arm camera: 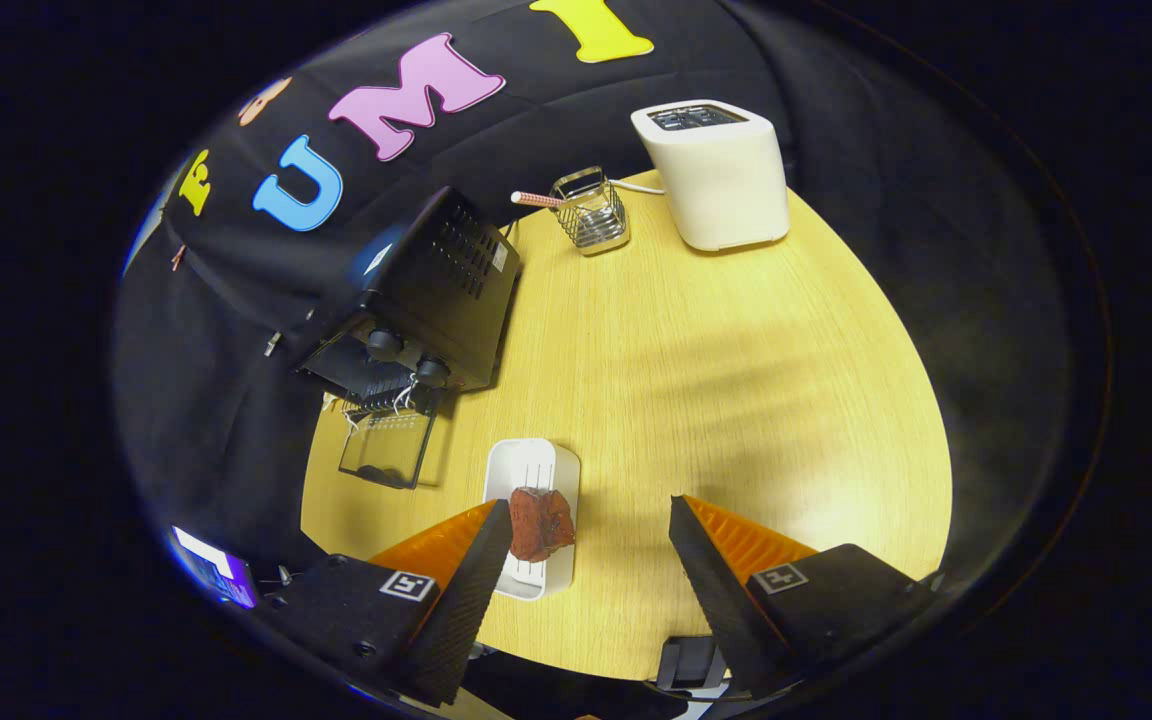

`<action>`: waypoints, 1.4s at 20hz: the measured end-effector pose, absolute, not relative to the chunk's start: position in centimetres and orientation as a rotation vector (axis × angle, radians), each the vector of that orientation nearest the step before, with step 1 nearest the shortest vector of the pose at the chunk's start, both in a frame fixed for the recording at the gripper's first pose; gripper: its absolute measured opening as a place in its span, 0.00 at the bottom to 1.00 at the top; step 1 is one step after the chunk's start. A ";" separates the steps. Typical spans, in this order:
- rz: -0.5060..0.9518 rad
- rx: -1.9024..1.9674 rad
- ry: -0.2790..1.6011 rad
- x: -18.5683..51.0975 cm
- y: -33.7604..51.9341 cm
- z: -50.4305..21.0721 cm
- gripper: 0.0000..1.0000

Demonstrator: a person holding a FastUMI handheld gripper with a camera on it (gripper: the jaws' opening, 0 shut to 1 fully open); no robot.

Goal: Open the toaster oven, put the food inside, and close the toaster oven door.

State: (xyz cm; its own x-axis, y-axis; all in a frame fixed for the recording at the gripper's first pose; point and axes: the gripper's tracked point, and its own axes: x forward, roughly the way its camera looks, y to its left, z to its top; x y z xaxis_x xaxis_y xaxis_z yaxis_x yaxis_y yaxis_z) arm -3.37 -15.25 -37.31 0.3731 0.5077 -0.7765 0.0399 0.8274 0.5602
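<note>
The black toaster oven (426, 300) stands at the table's far side with its glass door (388, 447) folded down open. A reddish-brown piece of food (539, 522) lies on a small white tray (533, 500) just ahead of my left finger. My gripper (591, 525) hangs above the table, open wide, with nothing between its fingers. The food sits close to the left fingertip, off to its inner side, and I cannot tell whether it touches it.
A white pop-up toaster (718, 172) stands at the far end of the round wooden table (736, 400). Beside it is a wire basket (591, 212) with a striped straw. Bare tabletop lies ahead of my right finger.
</note>
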 end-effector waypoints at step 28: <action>0.452 0.658 0.873 -4.4 2.2 -20.2 0.12</action>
State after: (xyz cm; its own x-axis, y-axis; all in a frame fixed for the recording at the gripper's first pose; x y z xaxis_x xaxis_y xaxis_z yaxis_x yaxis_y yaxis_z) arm -4.44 2.18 -20.23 0.5704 0.6089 -0.5513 -0.0982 0.7169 0.6902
